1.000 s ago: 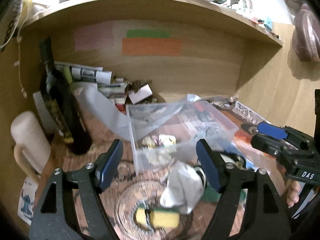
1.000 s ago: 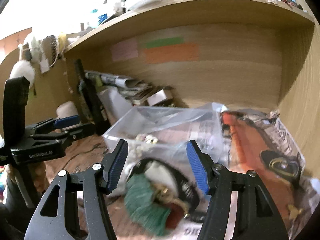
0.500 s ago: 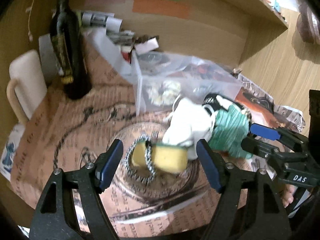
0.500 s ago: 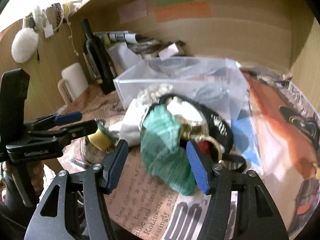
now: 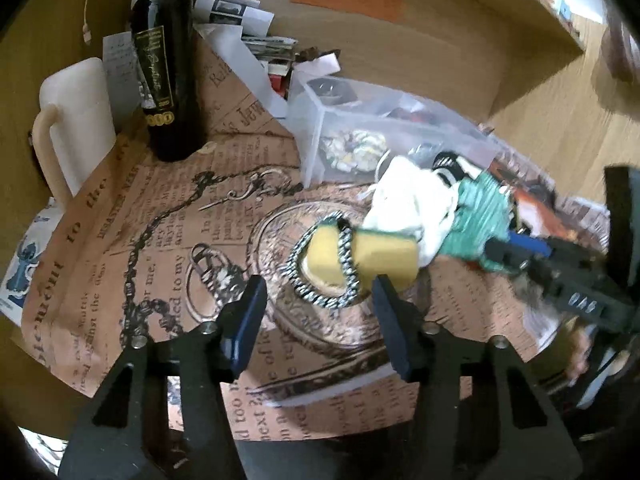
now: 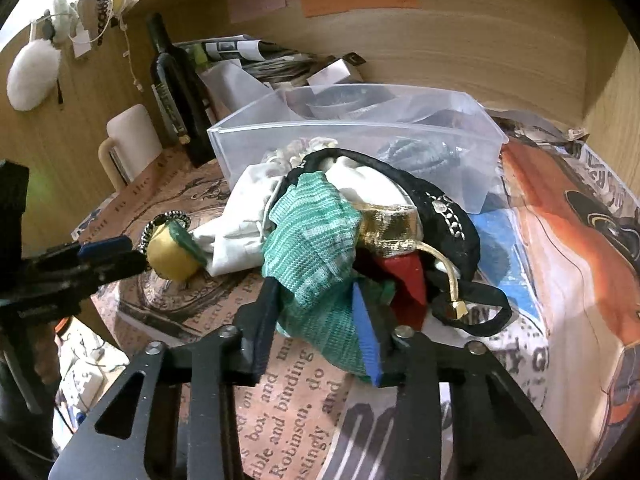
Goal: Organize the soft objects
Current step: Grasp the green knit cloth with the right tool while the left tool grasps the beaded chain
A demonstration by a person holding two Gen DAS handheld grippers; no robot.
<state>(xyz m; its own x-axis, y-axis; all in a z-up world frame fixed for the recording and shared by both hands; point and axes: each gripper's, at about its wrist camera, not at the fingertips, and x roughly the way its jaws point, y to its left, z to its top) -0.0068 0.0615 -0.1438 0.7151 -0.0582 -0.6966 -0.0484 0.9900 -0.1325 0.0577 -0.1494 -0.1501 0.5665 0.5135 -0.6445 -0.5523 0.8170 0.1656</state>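
A heap of soft things lies on the printed paper in front of a clear plastic bin [image 6: 360, 136]: a green knit cloth [image 6: 316, 240], a white cloth [image 6: 244, 224], a black band with studs [image 6: 448, 216], gold and red pieces. A yellow sponge [image 5: 360, 256] with a braided ring around it lies on a glass dish [image 5: 280, 240]. My right gripper [image 6: 316, 324] is closed on the lower part of the green knit cloth. My left gripper [image 5: 320, 316] is open and empty, just in front of the sponge. The bin [image 5: 360, 136] holds a few small items.
A dark wine bottle [image 5: 164, 68] and a cream mug [image 5: 76, 120] stand at the left. Papers and small boxes [image 5: 248, 40] are piled at the back against the wooden wall. A shelf runs above. The table edge is close below both grippers.
Both grippers have come down and closer to the heap. My right gripper has closed on the green knit cloth; it was open before. My left gripper has neared the sponge.
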